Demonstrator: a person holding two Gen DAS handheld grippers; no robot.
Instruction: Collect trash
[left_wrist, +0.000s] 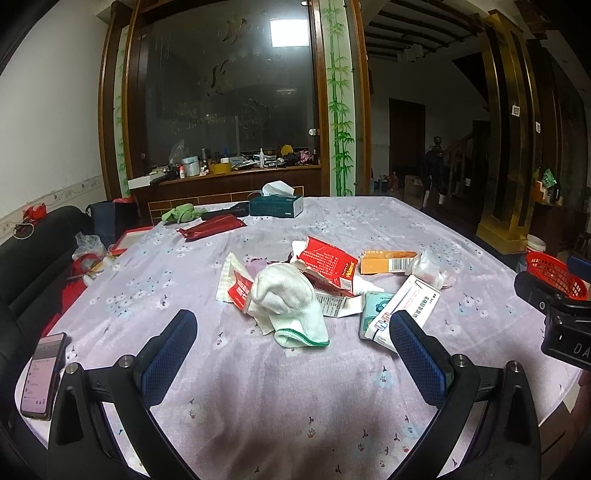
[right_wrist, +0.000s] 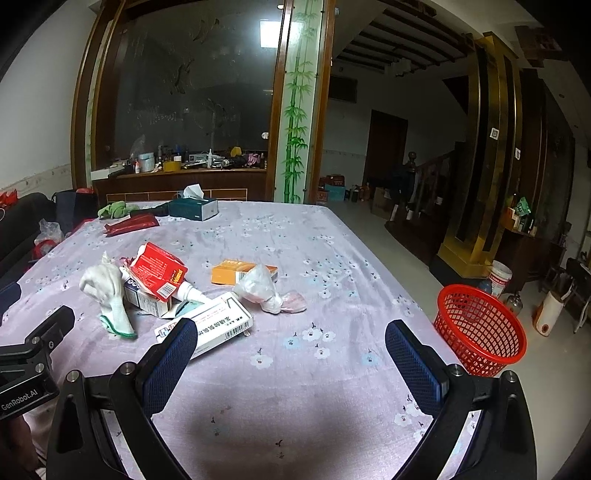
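**Trash heaped mid-desk, both grippers empty**

Desk (right_wrist: 295, 236) space is taken up by a loose heap of trash at its centre, well apart from the red basket (right_wrist: 480, 328), which stands past the right edge, seemingly lower than the desktop. A carry over that edge is judged the main risk: anything pinched weakly could be dropped on the floor short of the basket.

The glove (left_wrist: 284, 302) is draped over the cartons, so neighbours could be dragged along if it is lifted. The white box (right_wrist: 207, 328) lies flat just ahead of the right gripper (right_wrist: 291, 347); a flat box could be pushed along the cloth rather than gripped. The plastic bag (right_wrist: 258, 288) is soft and could slip out.

Jaws of the left gripper (left_wrist: 293, 336) and of the right are spread wide, holding nothing.

"GenRobot.AI" can be read on the left gripper's body. Print on the red carton (left_wrist: 327, 266) and orange box (right_wrist: 240, 273) is too small to be read; barcodes are seen.
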